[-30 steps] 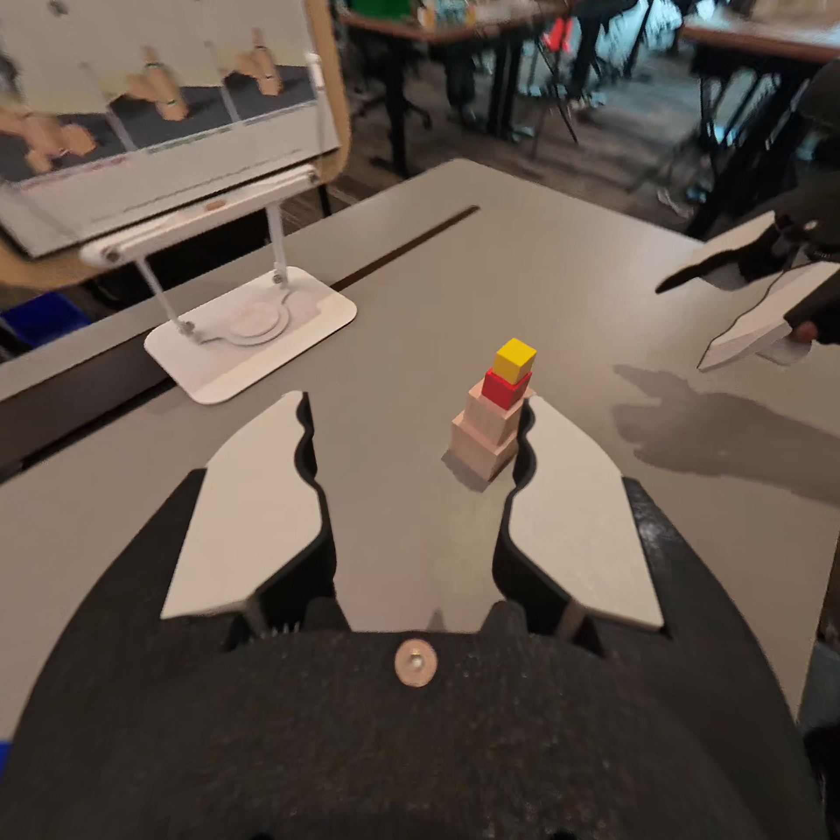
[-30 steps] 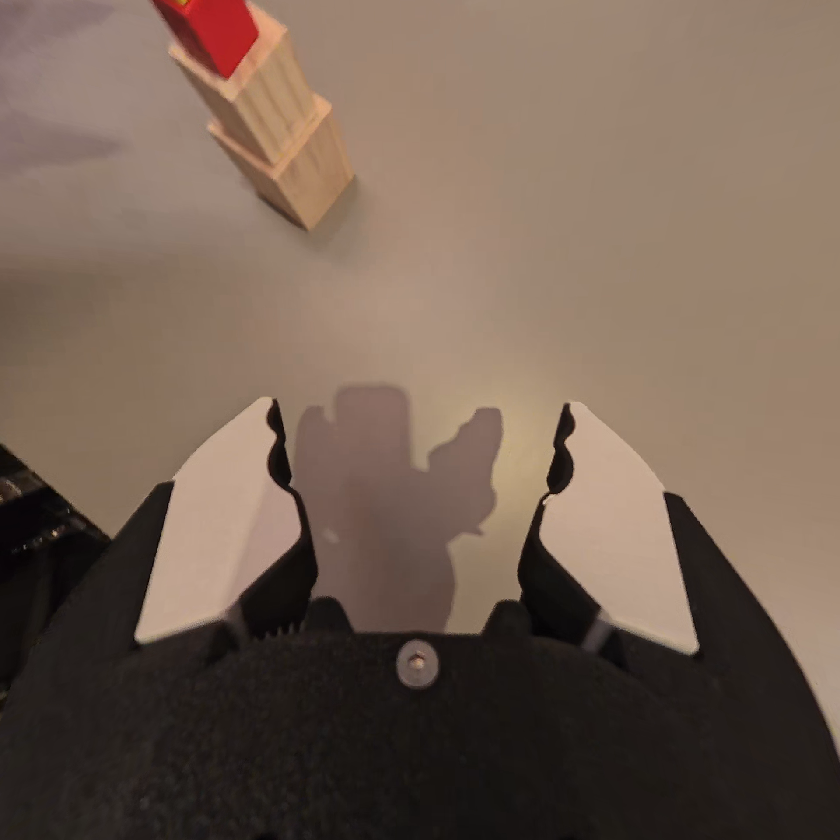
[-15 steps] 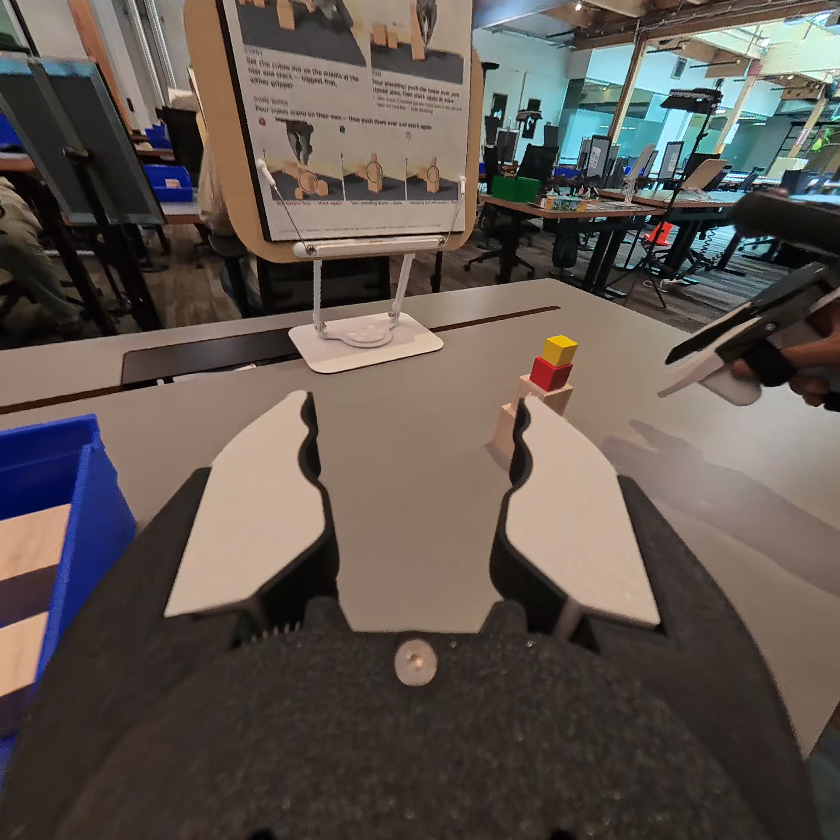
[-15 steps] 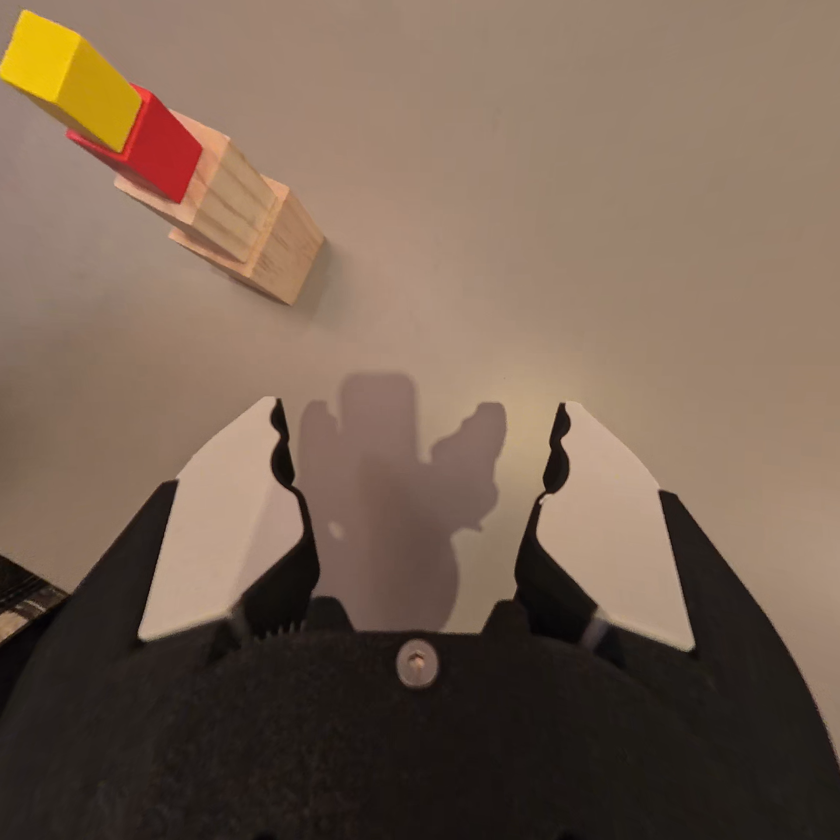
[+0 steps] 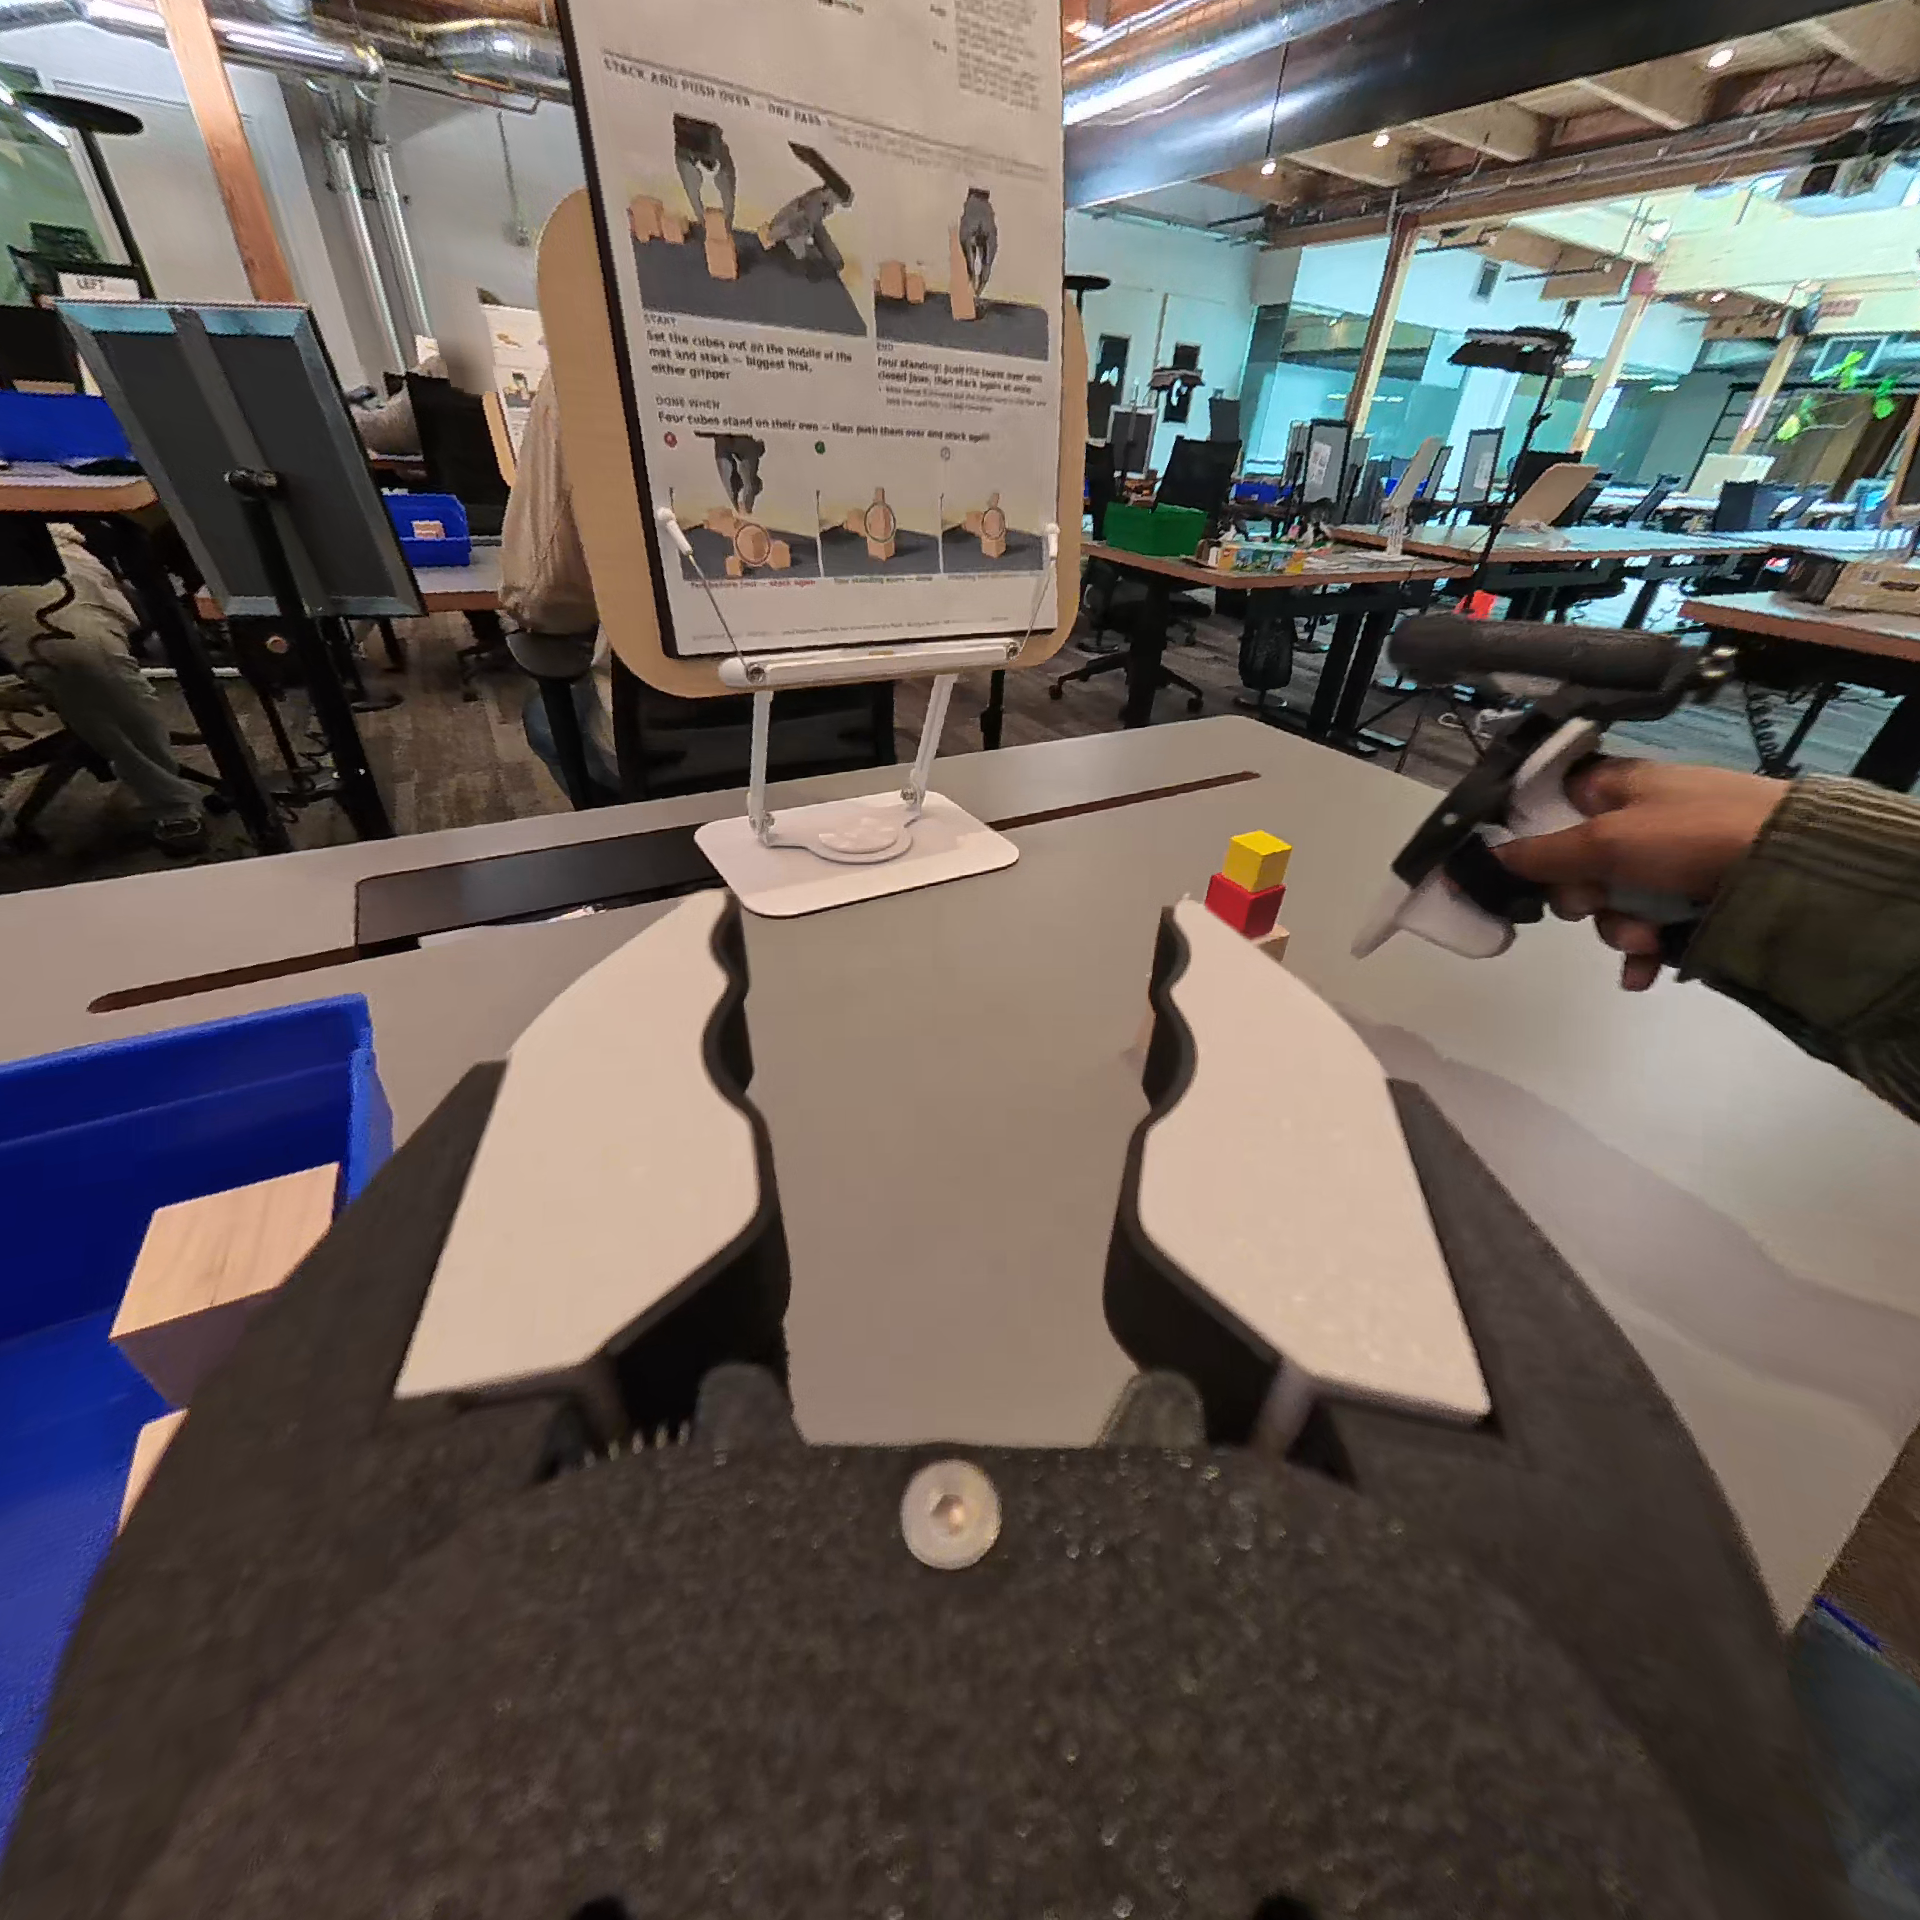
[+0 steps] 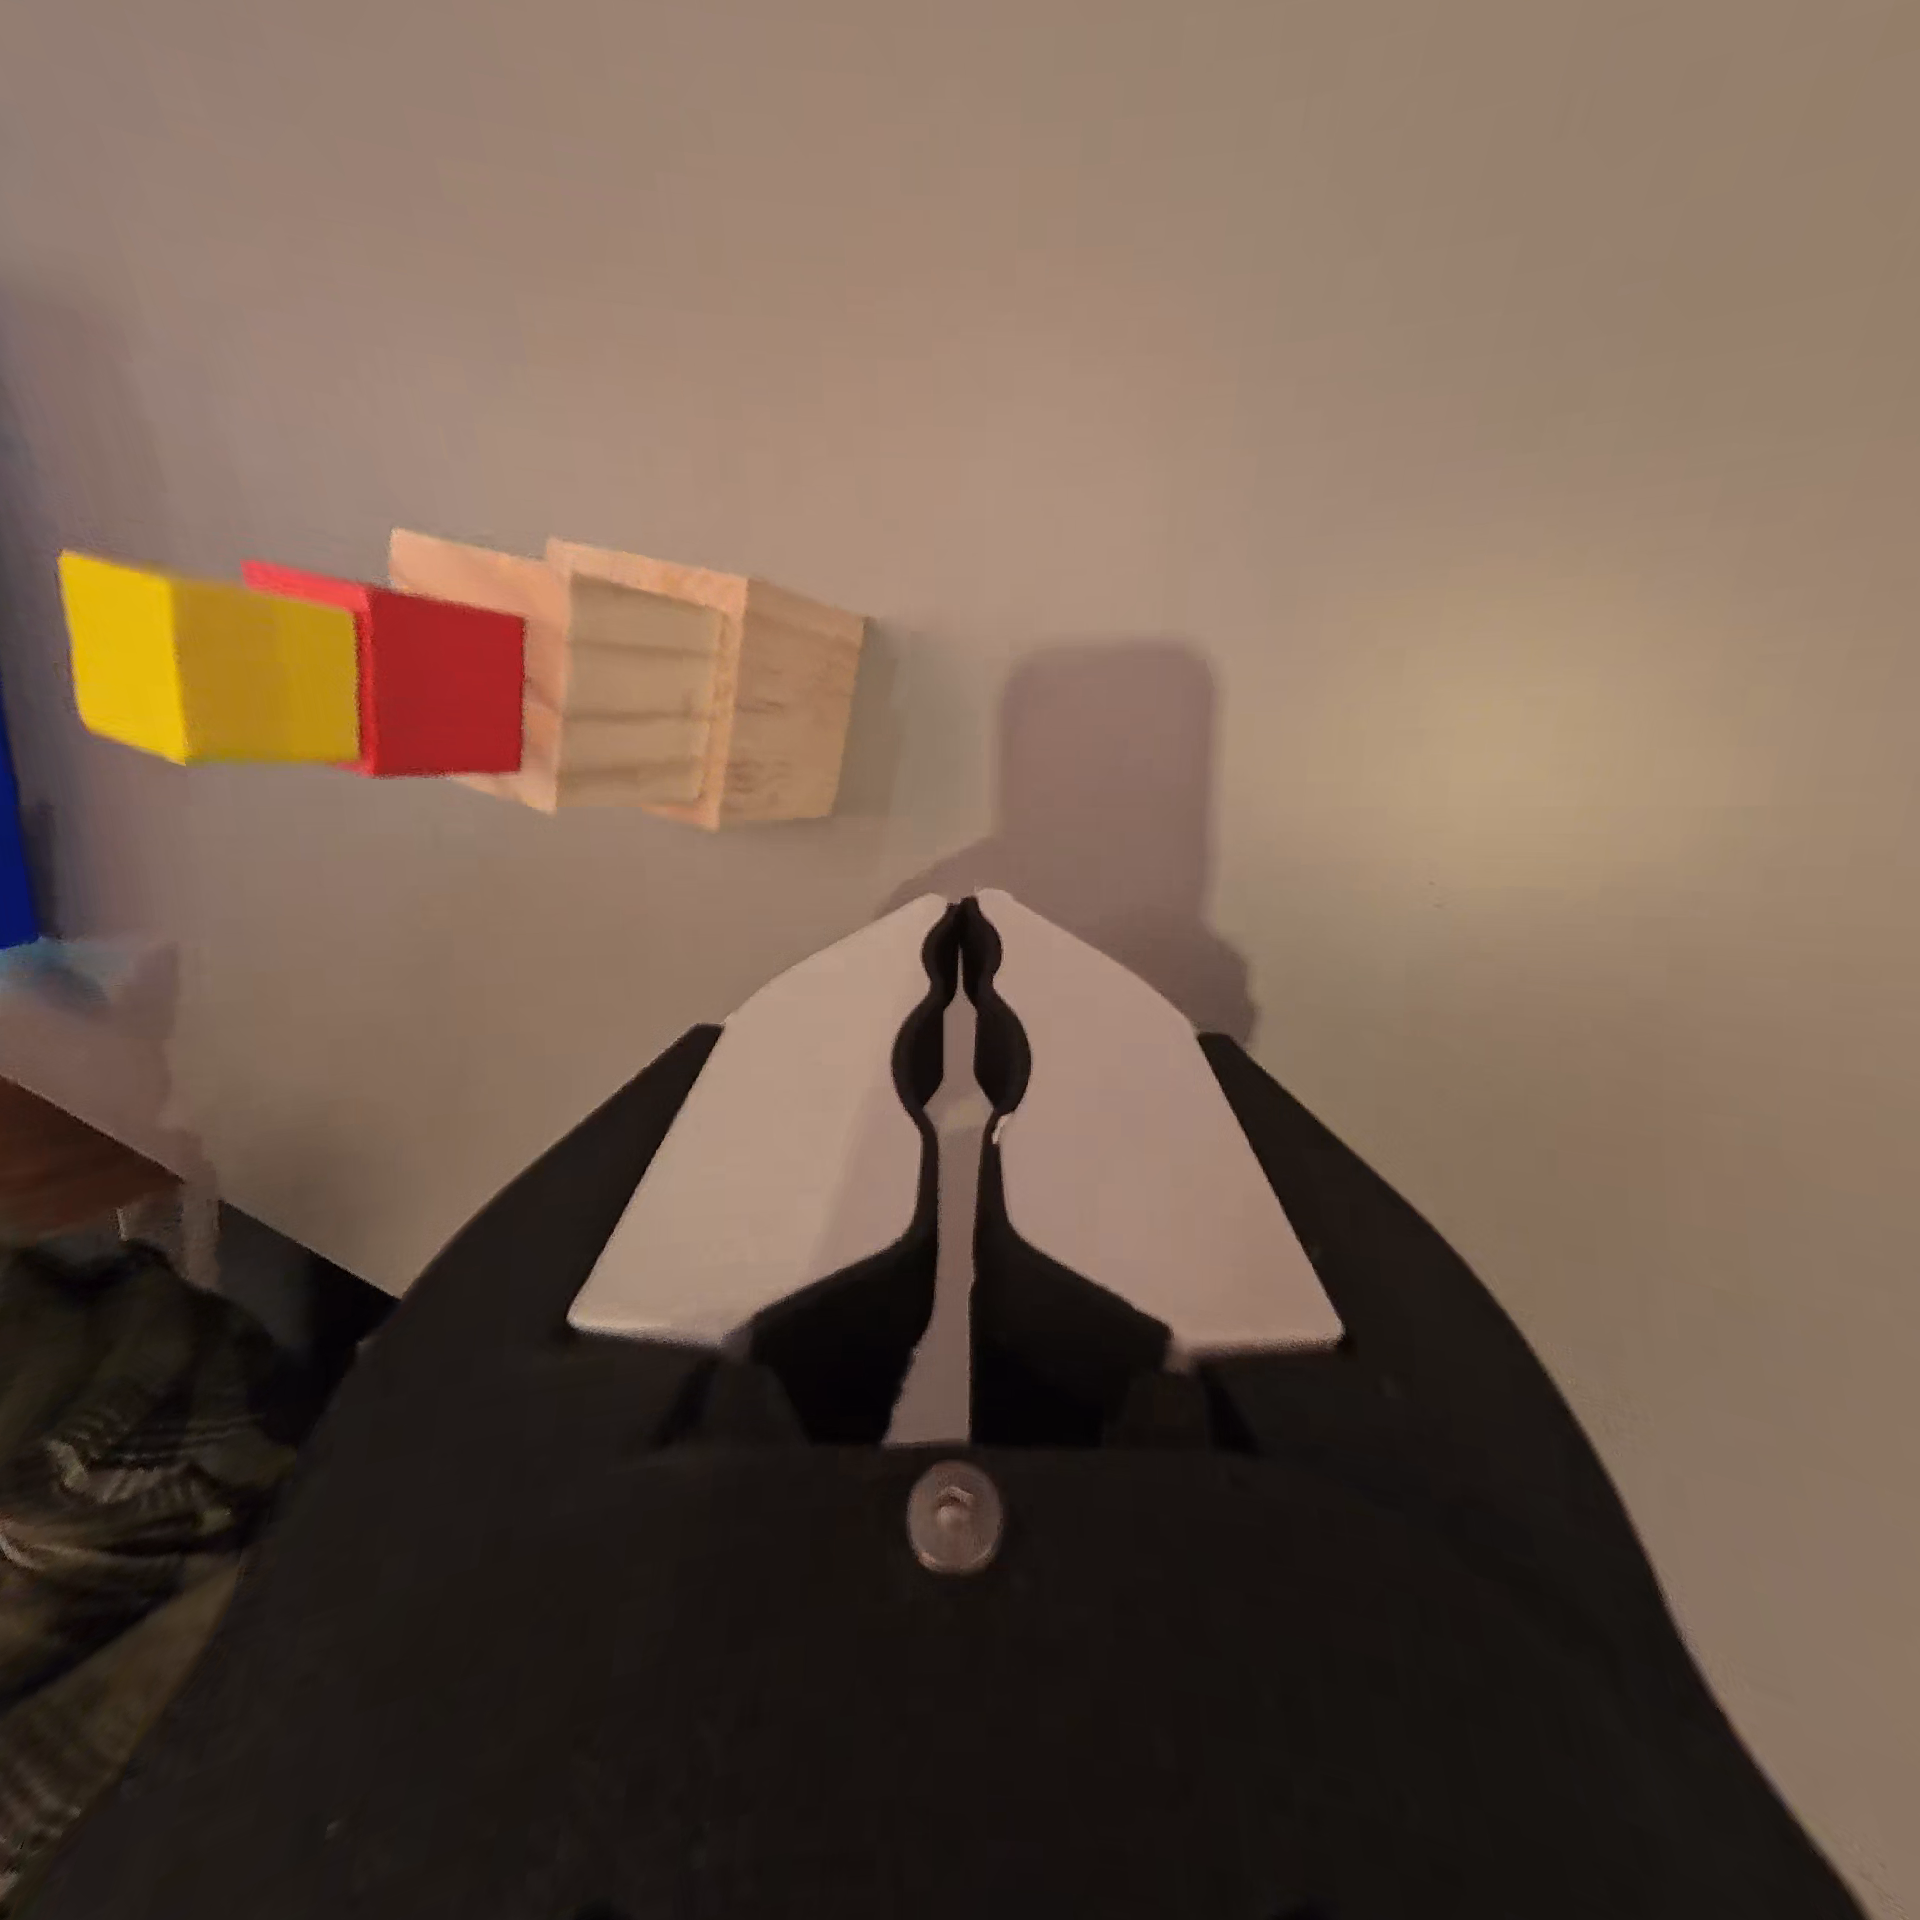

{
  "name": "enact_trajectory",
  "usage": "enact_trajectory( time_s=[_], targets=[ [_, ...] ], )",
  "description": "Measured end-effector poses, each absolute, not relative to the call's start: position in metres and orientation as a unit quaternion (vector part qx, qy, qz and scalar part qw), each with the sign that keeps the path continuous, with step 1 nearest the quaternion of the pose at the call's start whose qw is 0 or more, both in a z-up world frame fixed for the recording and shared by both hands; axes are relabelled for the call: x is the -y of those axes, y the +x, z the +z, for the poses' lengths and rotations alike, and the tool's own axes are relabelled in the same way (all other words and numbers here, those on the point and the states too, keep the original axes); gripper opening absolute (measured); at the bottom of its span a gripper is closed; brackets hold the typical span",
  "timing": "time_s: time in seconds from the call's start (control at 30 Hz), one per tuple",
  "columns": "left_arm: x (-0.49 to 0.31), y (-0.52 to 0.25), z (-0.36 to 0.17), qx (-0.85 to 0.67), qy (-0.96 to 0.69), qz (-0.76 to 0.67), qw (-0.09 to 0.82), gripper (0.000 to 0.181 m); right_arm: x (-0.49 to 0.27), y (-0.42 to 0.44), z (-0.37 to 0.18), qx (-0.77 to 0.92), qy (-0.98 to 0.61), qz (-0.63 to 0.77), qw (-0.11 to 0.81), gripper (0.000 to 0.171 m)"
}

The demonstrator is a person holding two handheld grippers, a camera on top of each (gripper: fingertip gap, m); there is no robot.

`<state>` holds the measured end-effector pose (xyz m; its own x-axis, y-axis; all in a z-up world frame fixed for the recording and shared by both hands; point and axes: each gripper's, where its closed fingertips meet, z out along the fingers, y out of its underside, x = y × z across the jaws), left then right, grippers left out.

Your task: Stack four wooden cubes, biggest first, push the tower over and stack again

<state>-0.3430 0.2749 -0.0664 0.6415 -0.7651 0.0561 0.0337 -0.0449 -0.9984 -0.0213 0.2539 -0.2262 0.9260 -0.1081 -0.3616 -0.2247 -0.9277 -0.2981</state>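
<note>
- Right gripper [image 6: 961, 914] went from wide open to jaws pinched together, empty, since a second ago.
- Blue bin [image 5: 156, 1122] at 9 o'clock.
- Left gripper [image 5: 945, 966] gaping, empty.
- Tower [image 6: 468, 675] standing on grey table [image 5: 935, 1143], 1 o'clock of left gripper: yellow cube [image 5: 1257, 860] on top, red cube [image 5: 1245, 906] under it.

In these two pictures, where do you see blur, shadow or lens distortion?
Right wrist view: the yellow wooden cube and the left edge are smeared by motion blur; the shut right tool throws a dark shadow on the grey table. Left wrist view: mostly sharp, but the wide lens bends the background lines; a soft shadow lies on the table under the person's hand.
</note>
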Motion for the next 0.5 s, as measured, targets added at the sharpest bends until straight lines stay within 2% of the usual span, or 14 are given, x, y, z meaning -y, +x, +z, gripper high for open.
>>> enact_trajectory(
  time_s=[0.33, 0.5],
  targets=[
    [-0.272, -0.351, -0.059, -0.284, -0.635, -0.339, 0.634, 0.072, -0.284, -0.064, -0.227, -0.098, -0.971, 0.174, 0.128, 0.0],
    [-0.273, -0.349, -0.062, -0.291, -0.637, -0.34, 0.628, 0.072, -0.3, -0.099, -0.218, -0.053, -0.972, 0.178, 0.141, 0.0]
  ],
)
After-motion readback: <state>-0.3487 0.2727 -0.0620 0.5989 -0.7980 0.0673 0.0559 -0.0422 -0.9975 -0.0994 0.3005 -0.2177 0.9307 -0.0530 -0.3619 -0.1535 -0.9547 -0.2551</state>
